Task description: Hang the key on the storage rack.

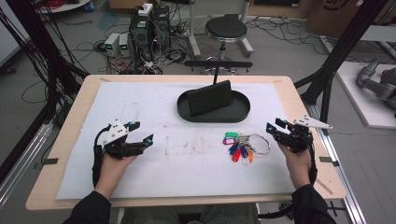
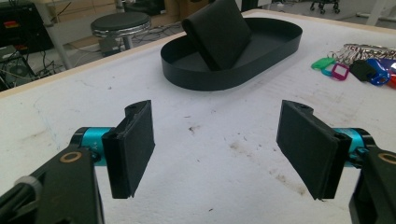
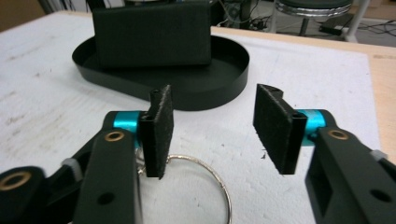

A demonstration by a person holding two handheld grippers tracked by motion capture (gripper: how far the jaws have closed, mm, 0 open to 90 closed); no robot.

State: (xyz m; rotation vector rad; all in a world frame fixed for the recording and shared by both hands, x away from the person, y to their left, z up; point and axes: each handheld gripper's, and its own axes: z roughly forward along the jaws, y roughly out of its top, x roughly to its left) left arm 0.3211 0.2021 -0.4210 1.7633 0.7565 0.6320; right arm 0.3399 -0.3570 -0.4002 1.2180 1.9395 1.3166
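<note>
we see a wooden desk (image 1: pixel 74 140) covered by a white, stained mat (image 1: pixel 154 107). on the mat, toward the right, lies a bunch of coloured plastic key tags on silver metal rings (image 1: pixel 243 145); the tags are green, purple, black, blue, red and orange, fanned out to the left of one large ring.

our right gripper (image 1: pixel 276 127) sits in the hand at the right edge of the mat, just beside the bunch and pointing toward it. in the right gripper view its jaws stand partly open with bare mat between the pads (image 3: pixel 161 130); the large silver ring (image 3: pixel 212 179) curves on the mat below the left pad and into the gap, and we cannot tell whether the pad touches it. nothing is gripped.

our left gripper (image 1: pixel 141 134) rests in the hand at the left side of the mat, well apart from the bunch. in the left gripper view its jaws are wide, with bare stained mat between them, and the key tags (image 2: pixel 359 69) show far off at the upper right.

behind the bunch, near the middle of the mat's far side, stands a black oval tray with a low wall (image 1: pixel 240 112). a black rectangular wallet-like block (image 1: pixel 211 98) leans tilted inside it. beyond the desk, on the floor, stands a round black stool (image 1: pixel 226 29).
</note>
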